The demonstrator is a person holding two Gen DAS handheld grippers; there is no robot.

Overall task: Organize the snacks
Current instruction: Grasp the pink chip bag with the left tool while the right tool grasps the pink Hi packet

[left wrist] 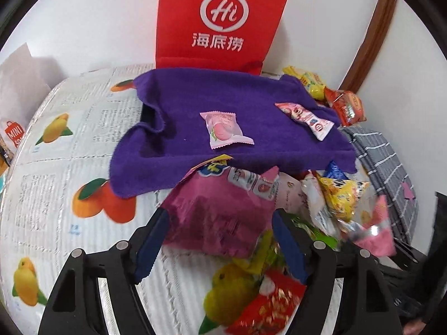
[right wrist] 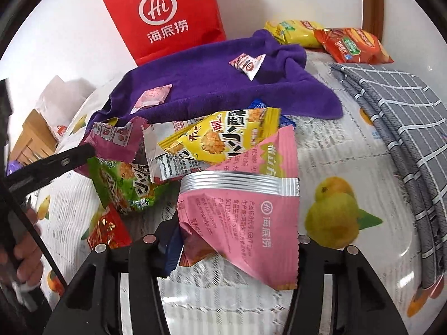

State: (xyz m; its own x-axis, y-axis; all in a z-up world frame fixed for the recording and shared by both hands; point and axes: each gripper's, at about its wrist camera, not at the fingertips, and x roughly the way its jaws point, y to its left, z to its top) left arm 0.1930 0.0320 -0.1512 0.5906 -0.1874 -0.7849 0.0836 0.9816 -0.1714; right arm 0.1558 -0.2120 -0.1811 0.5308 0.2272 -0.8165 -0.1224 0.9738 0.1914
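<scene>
A pile of snack packets lies in front of a purple cloth [left wrist: 223, 117]. My left gripper [left wrist: 220, 240] stands open around a magenta packet [left wrist: 220, 217], its blue pads on either side; I cannot tell whether they touch it. My right gripper [right wrist: 232, 240] holds a pink packet [right wrist: 251, 217] between its pads; the right pad is hidden behind the packet. A yellow packet [right wrist: 218, 139], a green one [right wrist: 125, 181] and a red one [right wrist: 109, 229] lie in the pile. Two small pink sweets [left wrist: 226, 129] [left wrist: 304, 115] rest on the cloth.
A red paper bag [left wrist: 223, 19] stands against the wall behind the cloth. Yellow [right wrist: 293, 32] and orange [right wrist: 352, 46] packets lie at the back right. A folded grey checked cloth [right wrist: 396, 117] lies at right. The fruit-print tablecloth [left wrist: 69, 145] covers the table.
</scene>
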